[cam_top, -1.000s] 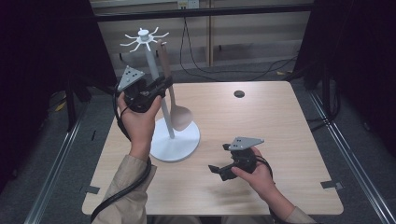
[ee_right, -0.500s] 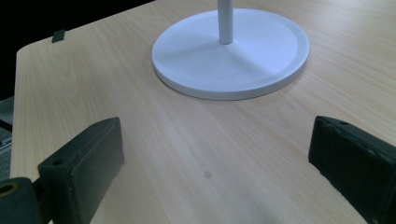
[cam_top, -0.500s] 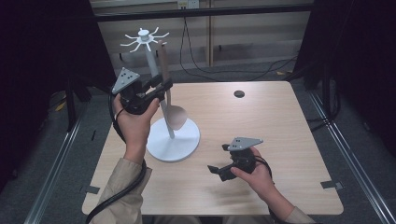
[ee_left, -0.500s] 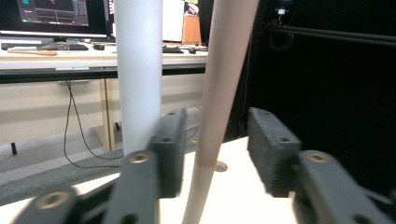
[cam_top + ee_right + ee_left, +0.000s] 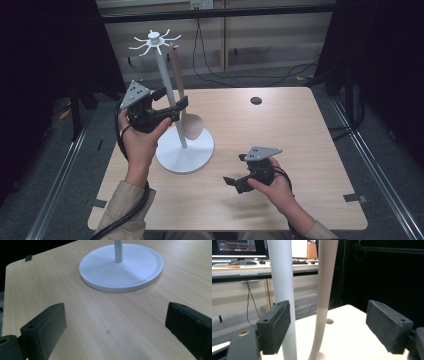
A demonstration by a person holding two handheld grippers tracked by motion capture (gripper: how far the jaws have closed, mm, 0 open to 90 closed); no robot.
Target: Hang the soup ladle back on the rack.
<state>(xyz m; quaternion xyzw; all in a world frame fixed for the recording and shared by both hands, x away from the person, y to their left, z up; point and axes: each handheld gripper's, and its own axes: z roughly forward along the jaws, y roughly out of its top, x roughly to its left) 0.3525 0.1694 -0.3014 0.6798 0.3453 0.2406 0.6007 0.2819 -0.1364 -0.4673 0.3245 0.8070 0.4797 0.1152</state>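
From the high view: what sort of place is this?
Probably a lab recording station: a pale wooden table ringed by black curtains, loose cables on the floor, and computer monitors on a desk behind.

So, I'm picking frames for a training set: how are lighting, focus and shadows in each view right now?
High view: table evenly lit, surroundings dark, soft shadow under the right gripper, all fairly sharp. Left gripper view: the open left gripper with its just-opened jaws, the spoon handle and the stand pole are soft-edged; dark right background. Right gripper view: stand base bright, no glare; near pads slightly blurred.
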